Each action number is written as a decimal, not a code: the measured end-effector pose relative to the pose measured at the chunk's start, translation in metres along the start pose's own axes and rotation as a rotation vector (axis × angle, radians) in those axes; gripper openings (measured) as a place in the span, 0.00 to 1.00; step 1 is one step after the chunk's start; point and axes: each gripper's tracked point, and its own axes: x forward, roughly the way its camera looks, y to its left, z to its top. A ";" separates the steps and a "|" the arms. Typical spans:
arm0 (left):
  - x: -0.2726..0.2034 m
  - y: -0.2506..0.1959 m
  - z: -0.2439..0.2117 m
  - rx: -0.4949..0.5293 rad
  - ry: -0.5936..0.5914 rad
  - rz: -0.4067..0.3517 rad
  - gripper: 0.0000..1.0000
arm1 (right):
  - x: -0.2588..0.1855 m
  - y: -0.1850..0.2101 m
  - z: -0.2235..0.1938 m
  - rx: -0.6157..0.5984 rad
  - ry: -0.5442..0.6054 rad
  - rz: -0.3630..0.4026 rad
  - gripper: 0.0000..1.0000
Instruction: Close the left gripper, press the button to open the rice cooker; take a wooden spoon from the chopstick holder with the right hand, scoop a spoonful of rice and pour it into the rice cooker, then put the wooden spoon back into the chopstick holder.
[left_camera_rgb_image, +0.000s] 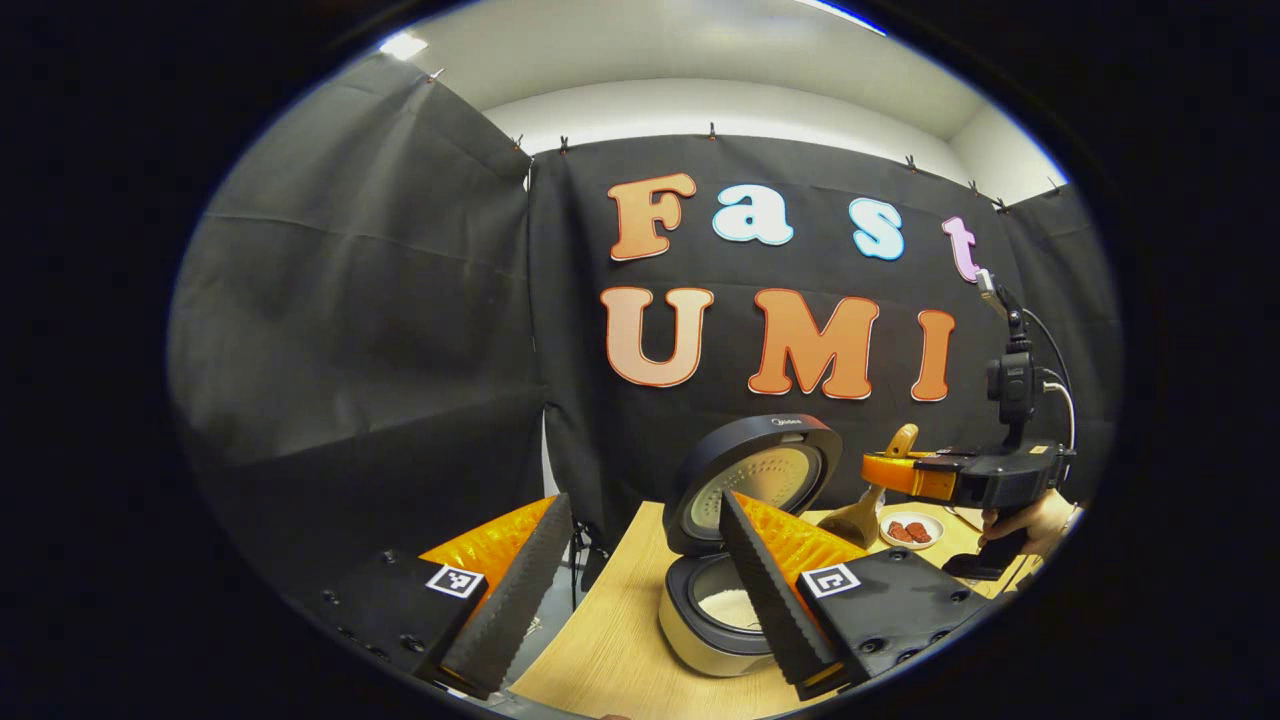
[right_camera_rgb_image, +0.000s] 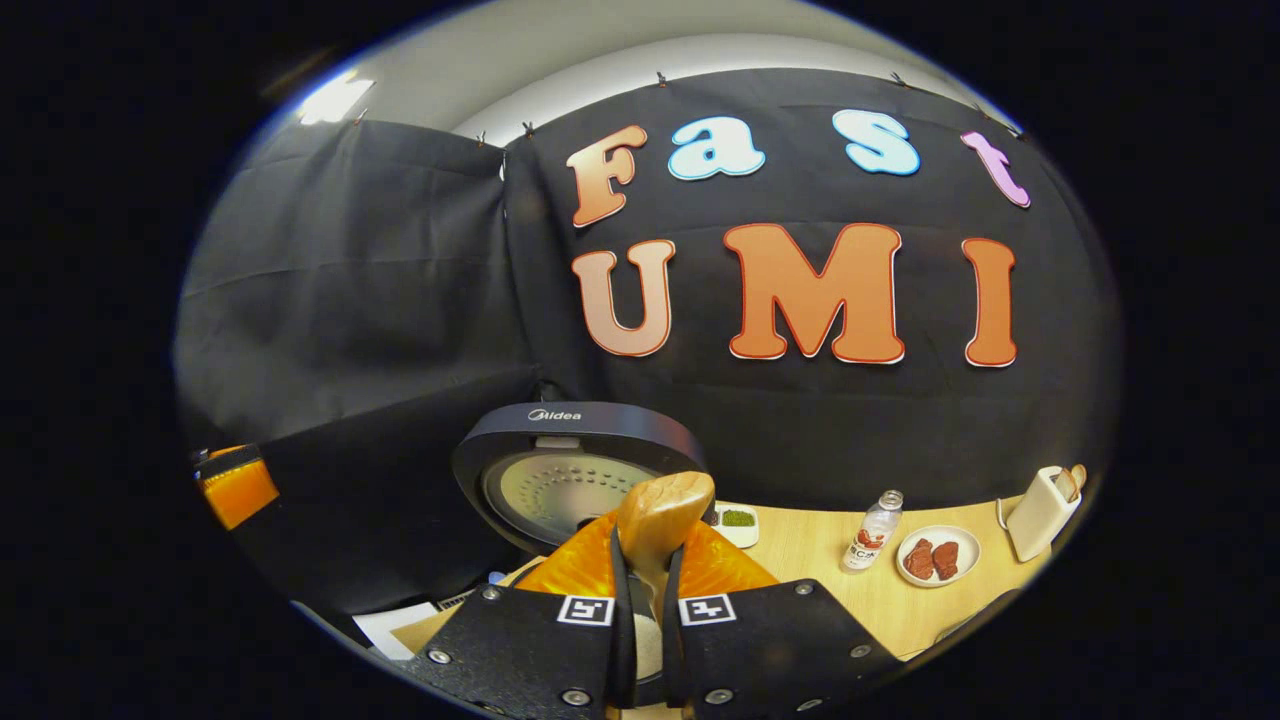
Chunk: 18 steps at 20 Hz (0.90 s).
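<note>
Rice cooker (left_camera_rgb_image: 735, 560): dark lid showing a silvery dotted inner plate, cream body, white rice inside. Wooden spoon (right_camera_rgb_image: 662, 520): showing pale tan grain. Tabletop (right_camera_rgb_image: 890, 595): light wood grain. Plate (right_camera_rgb_image: 938, 556) nr right edge: white w/ reddish-brown pieces. Chopstick holder (right_camera_rgb_image: 1040, 513): white.

Left gripper view sits off the desk (left_camera_rgb_image: 620, 640) edge, facing the back wall, rice cooker (left_camera_rgb_image: 735, 540) near at 5 o'clock. Right gripper view hangs right above the same cooker (right_camera_rgb_image: 575, 470), close, facing likewise. Both share cooker, desk, meat plate (right_camera_rgb_image: 938, 556).
</note>
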 end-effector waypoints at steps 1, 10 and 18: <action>0.000 -0.001 0.000 -0.005 0.000 -0.002 1.00 | -0.001 -0.005 -0.002 0.044 0.004 0.001 0.10; 0.011 -0.041 0.004 -0.024 -0.006 -0.054 1.00 | -0.046 -0.133 0.005 0.273 -0.016 -0.179 0.10; 0.023 -0.070 0.016 -0.031 -0.022 -0.080 0.99 | -0.133 -0.288 0.011 0.317 -0.083 -0.411 0.10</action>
